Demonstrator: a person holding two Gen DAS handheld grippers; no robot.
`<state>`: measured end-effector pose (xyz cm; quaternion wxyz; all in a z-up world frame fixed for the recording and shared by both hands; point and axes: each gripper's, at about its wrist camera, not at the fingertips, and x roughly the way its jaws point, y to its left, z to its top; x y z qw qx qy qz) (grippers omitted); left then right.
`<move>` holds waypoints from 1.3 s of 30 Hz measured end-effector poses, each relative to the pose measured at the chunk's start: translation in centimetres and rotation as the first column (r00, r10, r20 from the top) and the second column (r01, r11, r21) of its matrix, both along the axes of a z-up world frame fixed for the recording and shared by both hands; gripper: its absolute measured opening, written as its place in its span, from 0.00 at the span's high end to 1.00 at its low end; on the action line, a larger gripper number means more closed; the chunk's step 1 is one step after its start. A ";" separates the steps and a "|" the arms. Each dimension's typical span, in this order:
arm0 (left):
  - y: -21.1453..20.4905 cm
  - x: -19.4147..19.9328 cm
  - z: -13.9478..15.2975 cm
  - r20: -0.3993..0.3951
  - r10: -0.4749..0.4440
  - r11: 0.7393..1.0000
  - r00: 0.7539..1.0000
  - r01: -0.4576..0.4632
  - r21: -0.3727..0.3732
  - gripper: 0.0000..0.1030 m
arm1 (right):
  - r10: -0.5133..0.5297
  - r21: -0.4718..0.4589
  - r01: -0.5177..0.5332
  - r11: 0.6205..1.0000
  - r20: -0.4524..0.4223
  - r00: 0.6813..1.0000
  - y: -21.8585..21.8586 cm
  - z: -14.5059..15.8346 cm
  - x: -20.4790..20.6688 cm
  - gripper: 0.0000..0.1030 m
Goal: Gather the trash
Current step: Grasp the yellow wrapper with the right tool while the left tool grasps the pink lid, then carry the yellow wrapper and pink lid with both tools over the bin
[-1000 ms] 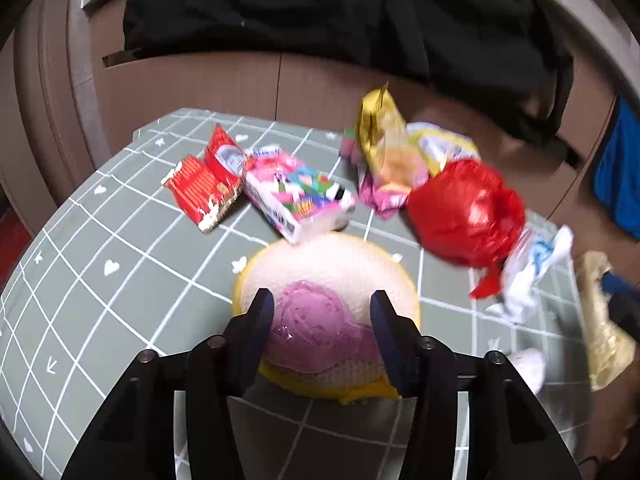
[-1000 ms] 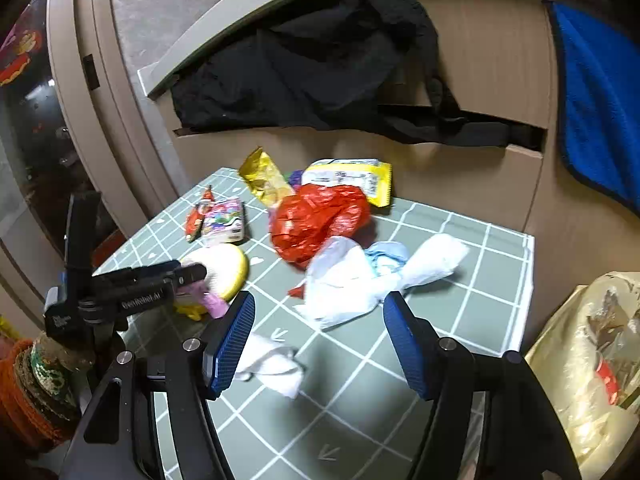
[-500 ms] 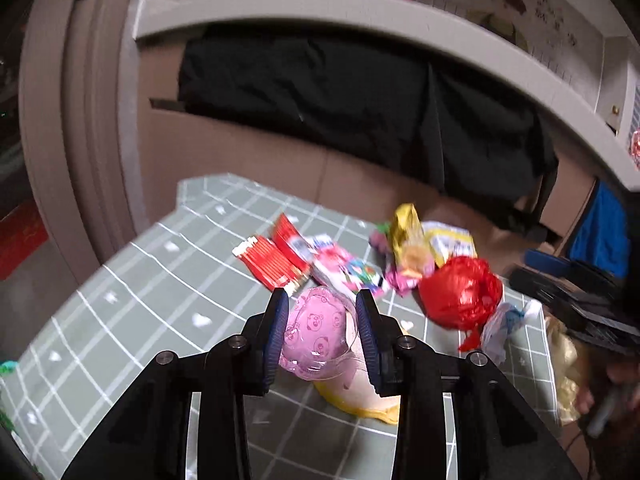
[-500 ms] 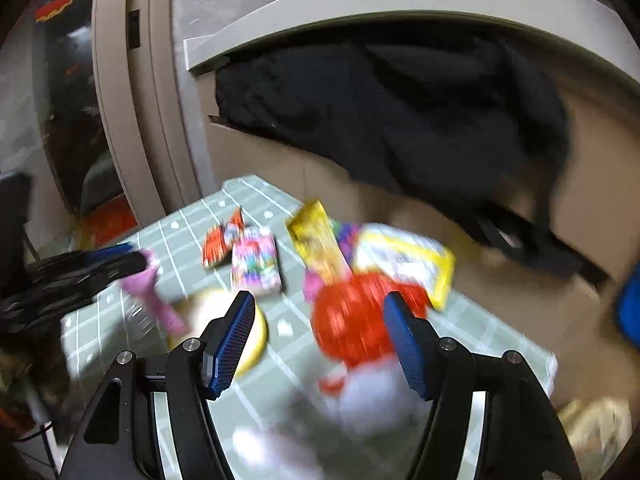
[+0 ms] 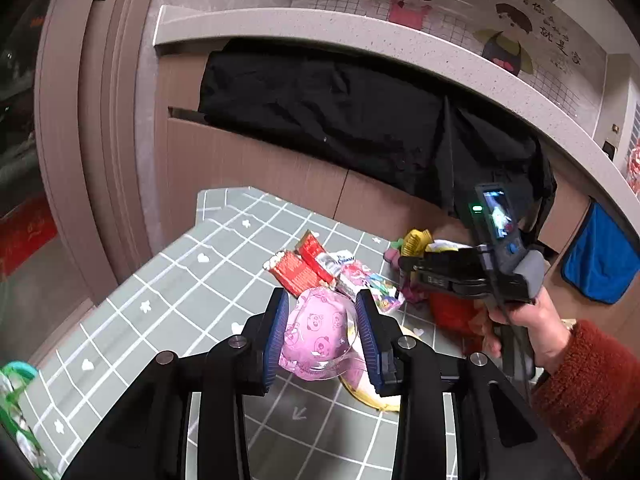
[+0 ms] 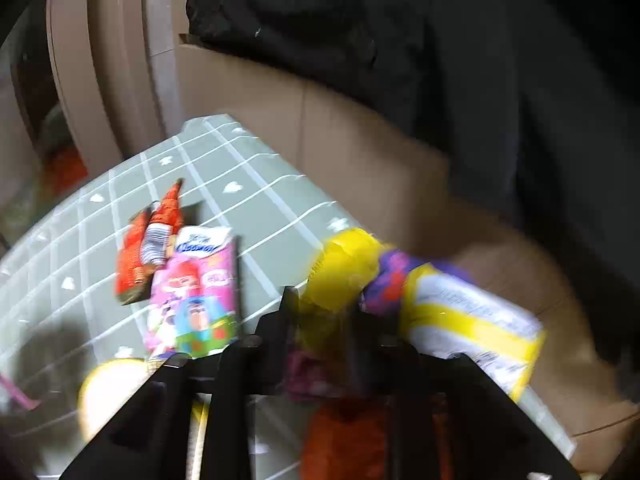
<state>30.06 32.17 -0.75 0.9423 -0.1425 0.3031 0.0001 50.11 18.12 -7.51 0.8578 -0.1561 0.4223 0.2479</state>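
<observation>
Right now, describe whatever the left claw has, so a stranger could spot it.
Find the green grid-patterned table. Above its near part, the left claw grips a crumpled pink wrapper. Unlike the red packet and the colourful carton lying behind it, it is printed with small panda faces.

Ahead of the gripper, a green grid-patterned tabletop (image 5: 168, 280) is backed by brown cabinet fronts (image 5: 248, 164), over which a black cloth (image 5: 340, 112) is draped beneath a pale countertop (image 5: 360, 36).
</observation>
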 end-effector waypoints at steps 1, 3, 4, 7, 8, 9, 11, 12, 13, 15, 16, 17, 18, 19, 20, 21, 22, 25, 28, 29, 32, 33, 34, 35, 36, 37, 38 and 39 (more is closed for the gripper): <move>0.1 0.0 0.4 0.013 -0.002 1.000 1.000 0.002 0.009 0.65 | 0.008 0.043 -0.008 0.999 0.009 1.000 -0.4 0.9 -0.7 0.81; 0.1 0.3 1.2 0.032 -0.007 1.000 0.999 0.007 0.006 0.65 | 0.020 0.089 -0.024 0.996 0.047 0.999 -1.1 3.1 -2.6 0.81; 0.0 0.5 1.6 0.040 -0.010 1.000 0.999 0.010 0.002 0.65 | 0.030 0.115 -0.038 0.993 0.069 0.997 -1.3 4.5 -3.8 0.81; -0.4 0.7 3.5 0.089 -0.015 1.000 0.996 0.016 -0.002 0.65 | 0.047 0.171 -0.070 0.983 0.131 0.990 -2.6 8.9 -7.3 0.82; -0.6 0.6 4.2 0.106 -0.016 1.000 0.994 0.017 -0.002 0.65 | 0.048 0.182 -0.075 0.980 0.149 0.988 -2.9 10.0 -8.1 0.82; -0.9 0.5 5.0 0.125 -0.020 1.000 0.992 0.020 0.002 0.65 | 0.049 0.201 -0.083 0.976 0.169 0.984 -3.6 11.6 -9.2 0.81; -1.7 0.1 6.6 0.166 -0.031 0.999 0.986 0.028 0.019 0.65 | 0.051 0.234 -0.095 0.968 0.188 0.981 -4.9 13.7 -10.9 0.81; -2.5 -0.2 7.6 0.189 -0.037 0.999 0.981 0.031 0.035 0.65 | 0.045 0.245 -0.095 0.965 0.205 0.978 -5.8 14.8 -11.9 0.81; -3.0 -0.3 8.2 0.203 -0.043 0.998 0.978 0.034 0.045 0.65 | 0.037 0.251 -0.095 0.963 0.226 0.973 -6.5 15.8 -12.7 0.81; -4.4 -0.9 9.5 0.231 -0.058 0.997 0.971 0.043 0.067 0.65 | 0.017 0.259 -0.087 0.962 0.262 0.965 -8.3 17.3 -14.3 0.81; -5.6 -1.4 10.3 0.250 -0.069 0.995 0.966 0.049 0.085 0.65 | 0.004 0.265 -0.080 0.961 0.277 0.961 -9.4 17.9 -15.1 0.81; -6.5 -1.8 10.9 0.263 -0.078 0.994 0.962 0.053 0.099 0.65 | -0.005 0.269 -0.075 0.960 0.284 0.959 -9.9 18.4 -15.7 0.81; -7.5 -2.1 11.4 0.274 -0.089 0.992 0.958 0.060 0.112 0.65 | -0.018 0.274 -0.065 0.959 0.292 0.956 -11.2 19.0 -16.5 0.81; -8.6 -2.4 11.9 0.282 -0.101 0.990 0.954 0.069 0.121 0.65 | -0.033 0.277 -0.054 0.959 0.301 0.953 -12.4 19.5 -17.0 0.81; -9.6 -2.6 12.5 0.287 -0.114 0.988 0.951 0.080 0.129 0.65 | -0.047 0.281 -0.044 0.959 0.310 0.950 -13.5 19.9 -17.7 0.81; -10.8 -2.8 13.0 0.294 -0.130 0.986 0.947 0.092 0.139 0.65 | -0.066 0.287 -0.031 0.957 0.320 0.945 -14.9 20.4 -18.3 0.81; -11.8 -3.0 13.4 0.300 -0.144 0.984 0.943 0.103 0.148 0.65 | -0.084 0.298 -0.018 0.954 0.326 0.941 -16.3 20.8 -19.0 0.81; -15.4 -3.5 15.0 0.332 -0.194 0.974 0.923 0.140 0.178 0.65 | -0.137 0.319 0.023 0.947 0.340 0.930 -20.0 21.7 -20.5 0.81; -19.0 -3.7 16.2 0.350 -0.248 0.963 0.903 0.191 0.188 0.65 | -0.188 0.309 0.072 0.948 0.363 0.913 -23.2 22.3 -22.1 0.81; -20.1 -3.7 16.5 0.354 -0.263 0.960 0.897 0.206 0.192 0.65 | -0.201 0.310 0.085 0.947 0.366 0.909 -24.1 22.3 -22.4 0.81; -23.9 -4.0 17.2 0.362 -0.318 0.943 0.876 0.255 0.212 0.65 | -0.249 0.313 0.129 0.941 0.381 0.890 -27.2 22.5 -23.4 0.81; -25.2 -4.1 17.4 0.361 -0.336 0.938 0.870 0.272 0.216 0.65 | -0.269 0.318 0.147 0.937 0.386 0.882 -28.5 22.6 -23.8 0.81; -26.5 -4.0 17.5 0.360 -0.355 0.931 0.862 0.291 0.221 0.65 | -0.288 0.324 0.164 0.932 0.386 0.877 -29.7 22.6 -24.1 0.81; -27.6 -3.9 17.6 0.360 -0.369 0.926 0.857 0.305 0.223 0.65 | -0.302 0.329 0.176 0.928 0.385 0.872 -30.6 22.6 -24.4 0.81; -29.0 -3.8 17.6 0.357 -0.387 0.919 0.850 0.324 0.225 0.65 | -0.317 0.334 0.189 0.924 0.385 0.867 -31.5 22.6 -24.6 0.81; -29.9 -3.8 17.5 0.355 -0.399 0.914 0.845 0.337 0.224 0.65 | -0.339 0.337 0.210 0.918 0.388 0.857 -32.9 22.5 -24.9 0.81; -30.9 -3.6 17.5 0.353 -0.410 0.910 0.841 0.351 0.222 0.65 | -0.353 0.340 0.224 0.913 0.388 0.851 -33.9 22.4 -25.2 0.81; -32.2 -3.4 17.3 0.347 -0.428 0.902 0.835 0.372 0.218 0.65 | -0.370 0.345 0.240 0.907 0.387 0.844 -35.1 22.2 -25.4 0.81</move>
